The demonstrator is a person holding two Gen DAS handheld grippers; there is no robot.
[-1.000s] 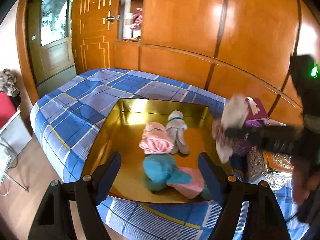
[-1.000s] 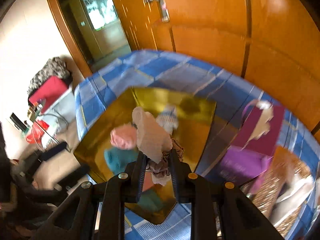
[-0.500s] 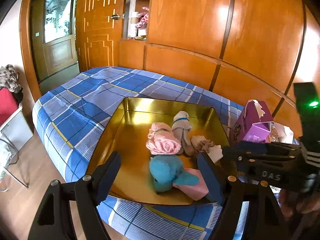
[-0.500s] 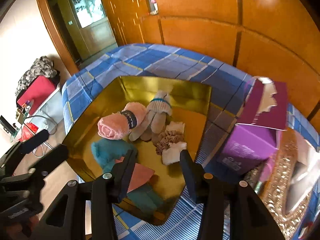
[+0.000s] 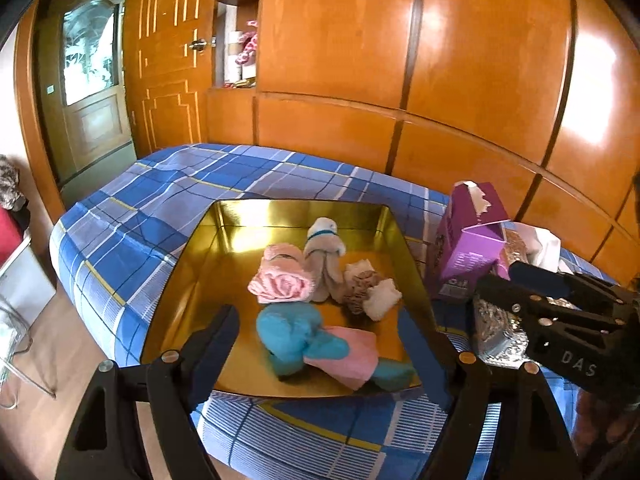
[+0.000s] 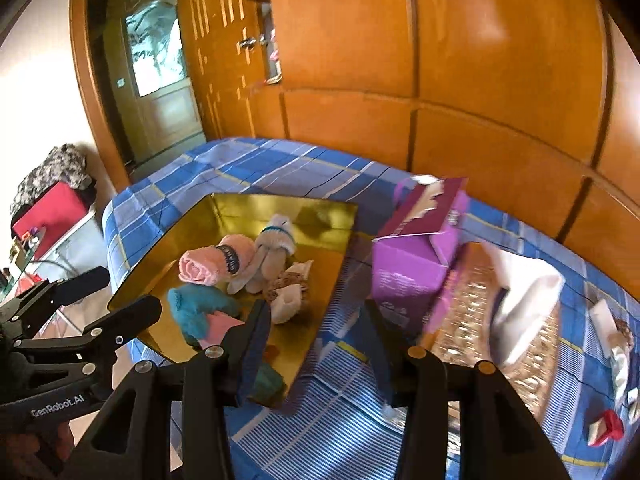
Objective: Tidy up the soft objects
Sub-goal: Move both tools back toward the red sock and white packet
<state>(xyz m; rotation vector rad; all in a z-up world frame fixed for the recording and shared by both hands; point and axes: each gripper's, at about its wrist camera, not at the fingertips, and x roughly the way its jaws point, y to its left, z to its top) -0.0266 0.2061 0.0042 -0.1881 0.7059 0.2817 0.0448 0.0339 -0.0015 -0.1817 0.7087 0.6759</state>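
A gold tray lies on the blue plaid bed. Inside it are a rolled pink towel, a beige sock bundle, a brown-and-white sock bundle, a teal cloth and a folded pink cloth. My left gripper hangs over the tray's near edge, open and empty. My right gripper is open too, with nothing between its fingers, over the bed just right of the tray. The brown-and-white bundle rests loose ahead of its left finger.
A torn purple box stands right of the tray. Beyond it sits a gold-patterned box with white cloth. A small red item lies far right. Wooden panels back the bed; the floor drops off at left.
The right gripper was shut on the brown-and-white bundle above the tray. It has opened, left the bundle in the tray and drawn back to the right. The left gripper barely moved.
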